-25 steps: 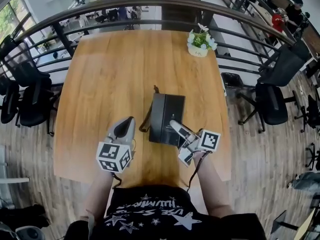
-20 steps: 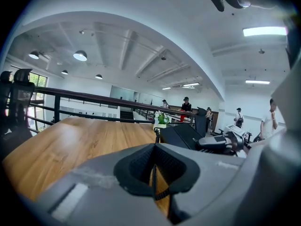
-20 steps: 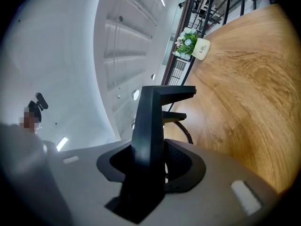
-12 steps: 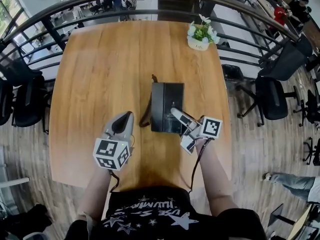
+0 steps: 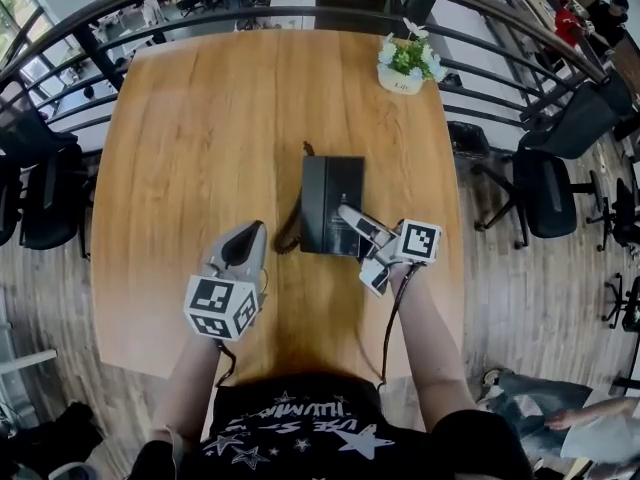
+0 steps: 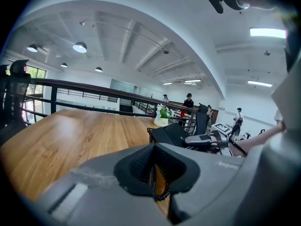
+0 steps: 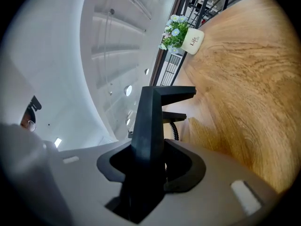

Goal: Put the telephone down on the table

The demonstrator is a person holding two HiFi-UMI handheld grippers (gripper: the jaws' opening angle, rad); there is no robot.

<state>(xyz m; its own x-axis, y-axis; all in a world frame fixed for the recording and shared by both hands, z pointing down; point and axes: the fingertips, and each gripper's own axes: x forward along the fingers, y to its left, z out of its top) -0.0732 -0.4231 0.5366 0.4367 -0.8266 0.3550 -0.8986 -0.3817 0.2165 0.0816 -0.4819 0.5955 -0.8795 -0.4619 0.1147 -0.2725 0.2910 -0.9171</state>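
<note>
A flat black telephone (image 5: 330, 203) with a coiled cord (image 5: 290, 233) on its left sits low over the middle of the wooden table (image 5: 200, 148). Whether it touches the wood I cannot tell. My right gripper (image 5: 348, 218) is shut on its near right edge. In the right gripper view the black slab (image 7: 150, 117) stands clamped between the jaws (image 7: 149, 157). My left gripper (image 5: 252, 236) hovers left of the telephone, apart from it, with the jaws together and nothing gripped (image 6: 154, 171). From there the telephone (image 6: 171, 133) and the right gripper (image 6: 207, 140) show ahead on the right.
A white pot of flowers (image 5: 404, 68) stands at the table's far right corner. A curved dark railing (image 5: 300, 13) runs behind the table. Black office chairs stand to the right (image 5: 545, 193) and left (image 5: 45, 203). Bare wood lies to the left of and beyond the telephone.
The right gripper has carried the telephone a little further from the person and lower toward the table. The left gripper has sunk slightly and stays beside it.
</note>
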